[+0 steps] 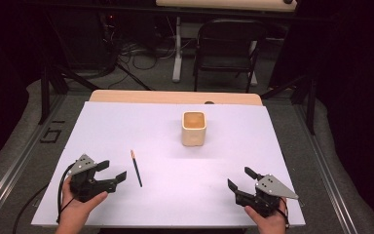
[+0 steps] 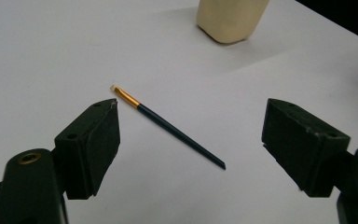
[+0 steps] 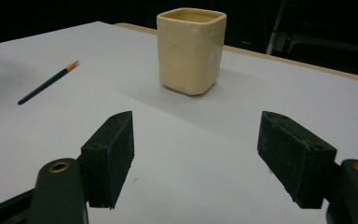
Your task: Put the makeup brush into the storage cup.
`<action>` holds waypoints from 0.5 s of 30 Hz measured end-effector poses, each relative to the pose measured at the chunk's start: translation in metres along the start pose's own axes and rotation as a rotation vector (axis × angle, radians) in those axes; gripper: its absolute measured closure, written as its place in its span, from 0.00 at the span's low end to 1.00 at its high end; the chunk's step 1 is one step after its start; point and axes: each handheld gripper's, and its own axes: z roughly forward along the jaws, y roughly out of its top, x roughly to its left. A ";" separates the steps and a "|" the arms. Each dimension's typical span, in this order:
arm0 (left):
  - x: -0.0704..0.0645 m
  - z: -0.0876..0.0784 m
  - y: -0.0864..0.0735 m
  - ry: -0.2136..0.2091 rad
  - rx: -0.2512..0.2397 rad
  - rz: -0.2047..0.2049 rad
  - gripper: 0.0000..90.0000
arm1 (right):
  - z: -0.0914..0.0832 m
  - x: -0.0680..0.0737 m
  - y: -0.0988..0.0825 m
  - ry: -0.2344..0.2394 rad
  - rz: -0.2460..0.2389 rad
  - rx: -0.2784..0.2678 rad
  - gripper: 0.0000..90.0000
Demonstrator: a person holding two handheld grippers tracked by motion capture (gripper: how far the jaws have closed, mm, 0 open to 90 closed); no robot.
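Brush (image 1: 136, 168) lies flat on the white sheet (image 1: 175, 204), left of centre, with its gold ferrule and bristle end pointing away from the person. It sits just to the right of the left gripper (image 1: 113, 171), apart from both jaws; in the left gripper view the brush (image 2: 168, 127) lies on the sheet between the spread jaws, touching neither. That gripper is released and holds nothing. Farther back, near the sheet's middle, stands an upright cream cup (image 1: 194, 128), well apart from the brush. The right gripper (image 1: 240, 179) rests near the front right corner, jaws wide apart and empty, pointing toward the cup (image 3: 191, 49).
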 end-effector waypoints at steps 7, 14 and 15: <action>0.004 0.001 0.006 0.031 0.087 -0.011 0.25 | 0.000 0.000 0.000 0.002 -0.001 0.001 0.30; 0.009 -0.002 0.017 0.032 0.161 -0.025 0.26 | 0.000 0.000 -0.001 0.001 0.000 0.004 0.30; 0.010 -0.002 0.018 0.030 0.174 -0.026 0.26 | 0.000 0.000 -0.001 0.001 -0.001 0.004 0.30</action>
